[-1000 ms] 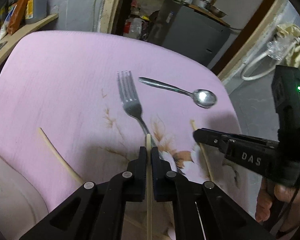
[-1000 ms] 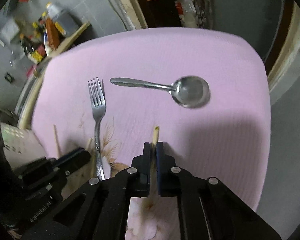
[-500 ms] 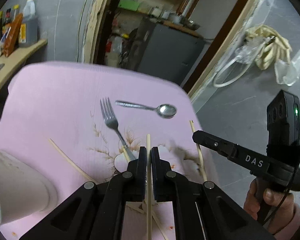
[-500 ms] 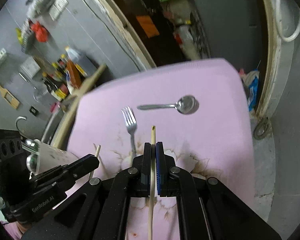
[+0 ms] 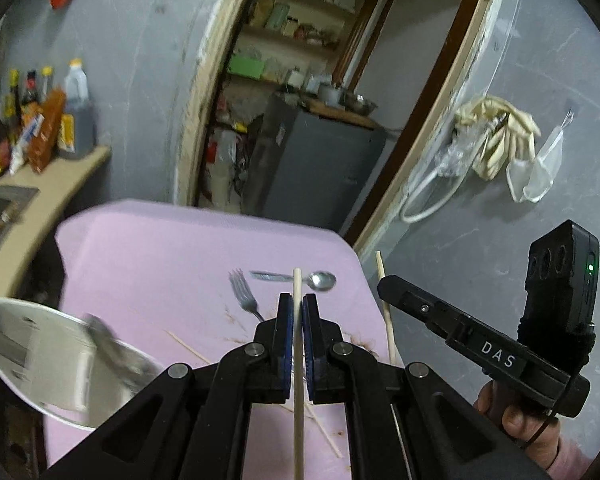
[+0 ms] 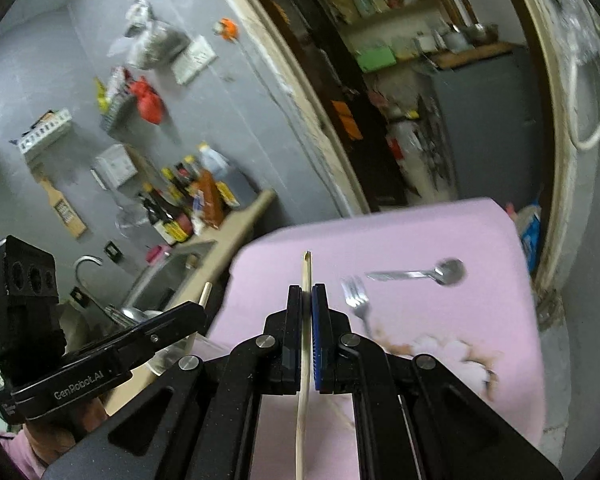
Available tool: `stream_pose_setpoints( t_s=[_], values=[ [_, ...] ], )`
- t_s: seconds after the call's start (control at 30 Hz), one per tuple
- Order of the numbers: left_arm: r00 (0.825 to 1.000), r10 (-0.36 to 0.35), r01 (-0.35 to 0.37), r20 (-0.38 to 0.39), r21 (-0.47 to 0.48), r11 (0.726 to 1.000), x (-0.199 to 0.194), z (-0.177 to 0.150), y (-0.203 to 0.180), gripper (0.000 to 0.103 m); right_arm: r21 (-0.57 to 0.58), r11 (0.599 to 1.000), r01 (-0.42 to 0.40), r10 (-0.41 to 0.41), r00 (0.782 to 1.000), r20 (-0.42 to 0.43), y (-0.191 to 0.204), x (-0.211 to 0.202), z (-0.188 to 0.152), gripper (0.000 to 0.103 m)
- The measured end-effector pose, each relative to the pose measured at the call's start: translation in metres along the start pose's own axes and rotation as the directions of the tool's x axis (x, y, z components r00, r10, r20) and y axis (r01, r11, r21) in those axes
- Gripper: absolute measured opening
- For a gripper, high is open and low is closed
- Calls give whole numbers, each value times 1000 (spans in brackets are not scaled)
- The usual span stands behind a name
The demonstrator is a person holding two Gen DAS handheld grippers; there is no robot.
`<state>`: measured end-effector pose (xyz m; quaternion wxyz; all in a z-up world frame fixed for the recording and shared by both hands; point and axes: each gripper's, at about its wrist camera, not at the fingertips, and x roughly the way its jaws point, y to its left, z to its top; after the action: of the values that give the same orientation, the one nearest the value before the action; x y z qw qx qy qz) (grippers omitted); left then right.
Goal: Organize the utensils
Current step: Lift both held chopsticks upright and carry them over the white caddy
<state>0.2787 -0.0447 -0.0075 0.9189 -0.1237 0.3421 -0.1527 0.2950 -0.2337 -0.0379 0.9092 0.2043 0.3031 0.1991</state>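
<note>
My left gripper (image 5: 297, 304) is shut on a wooden chopstick (image 5: 297, 380) and holds it high above the pink table (image 5: 160, 256). My right gripper (image 6: 307, 296) is shut on a second chopstick (image 6: 305, 360), also lifted; it shows in the left wrist view (image 5: 384, 300) too. A steel fork (image 5: 245, 296) and a steel spoon (image 5: 320, 279) lie on the table beyond both grippers. They also show in the right wrist view, the fork (image 6: 357, 300) and the spoon (image 6: 440, 273). A white holder (image 5: 40, 360) with metal utensils stands at the lower left.
More thin sticks (image 5: 188, 348) lie on the table near the holder. A counter with sauce bottles (image 5: 28, 128) and a sink (image 6: 168, 276) lies left of the table. A doorway with a grey cabinet (image 5: 312, 172) is behind. The table's right edge (image 6: 528, 320) drops to the floor.
Both grippers have risen and tilted up, each carrying its chopstick off the table. The fork and spoon look smaller and farther. The white holder has come into the left wrist view.
</note>
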Motion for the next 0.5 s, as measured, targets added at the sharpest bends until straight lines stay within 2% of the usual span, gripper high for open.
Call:
stream_pose_setpoints(
  t_s=[0.23,0.37,0.5],
  values=[
    [991,48,-50,122,6,999,-58,32,50,5,-60,995,-77,85,986,141,79,1,19,4],
    [976,85,-81,203,-26,996,-79,49,88,5,-82,991,-110,127,960,248,114,7,23,4],
    [956,107,-89,275,-76,993,-87,59,122,5,-102,989,-108,136,935,329,140,14,21,4]
  ],
)
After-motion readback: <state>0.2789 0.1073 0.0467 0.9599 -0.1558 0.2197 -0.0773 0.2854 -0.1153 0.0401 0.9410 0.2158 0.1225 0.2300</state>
